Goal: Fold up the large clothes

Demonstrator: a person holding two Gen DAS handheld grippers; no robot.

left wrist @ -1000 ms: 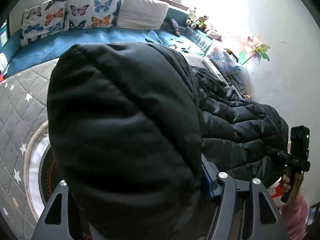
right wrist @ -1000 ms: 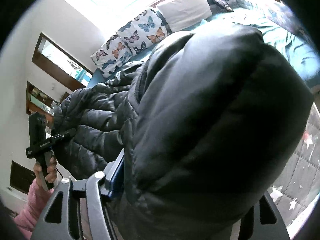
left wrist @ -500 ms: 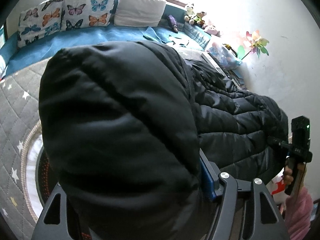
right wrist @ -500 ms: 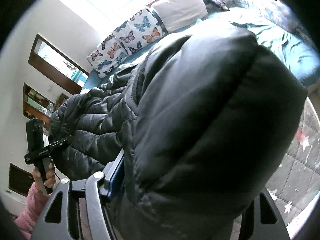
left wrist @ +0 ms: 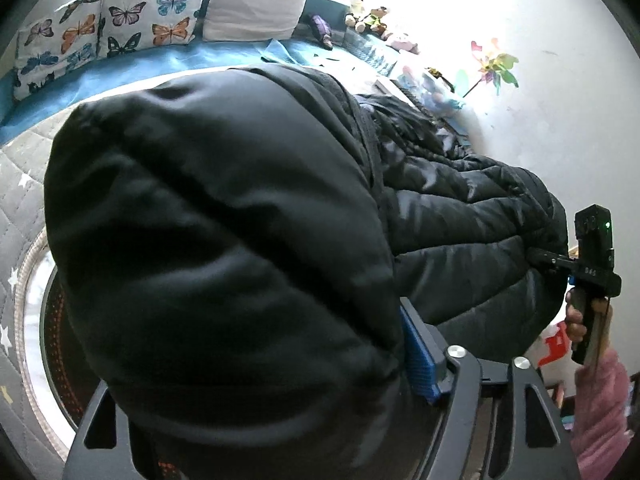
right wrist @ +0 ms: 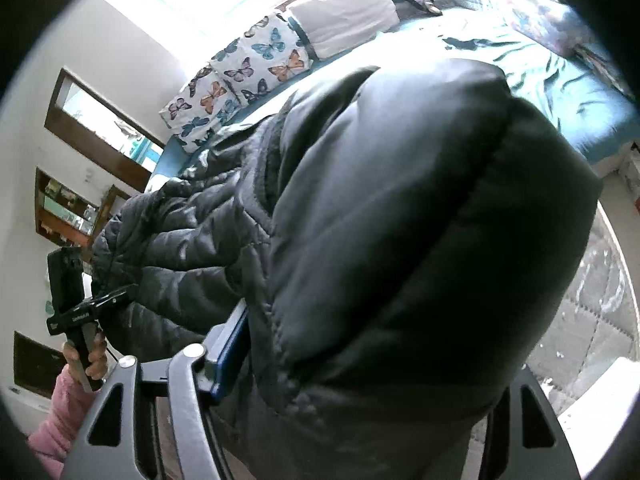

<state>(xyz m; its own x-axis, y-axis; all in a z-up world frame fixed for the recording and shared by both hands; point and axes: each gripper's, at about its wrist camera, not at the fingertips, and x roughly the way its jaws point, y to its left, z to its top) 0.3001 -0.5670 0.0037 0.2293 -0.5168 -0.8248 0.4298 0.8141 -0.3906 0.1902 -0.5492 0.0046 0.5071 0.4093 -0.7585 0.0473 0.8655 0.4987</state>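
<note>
A black puffer jacket [left wrist: 224, 240] fills both wrist views, hiding the fingertips of the left gripper [left wrist: 256, 420] and right gripper [right wrist: 360, 420]. Its quilted, glossy bulk lies between each pair of jaws, which have just been opening; whether the pads still press cannot be told. It hangs over a star-quilted bed [left wrist: 20, 184].

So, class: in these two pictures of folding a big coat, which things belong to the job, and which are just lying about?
Part of the job:
- black puffer jacket
- left gripper, jacket bulging between its jaws
- right gripper, likewise
- bed

Just lying about:
- butterfly pillows
- white pillow
- soft toys
- pinwheel
</note>
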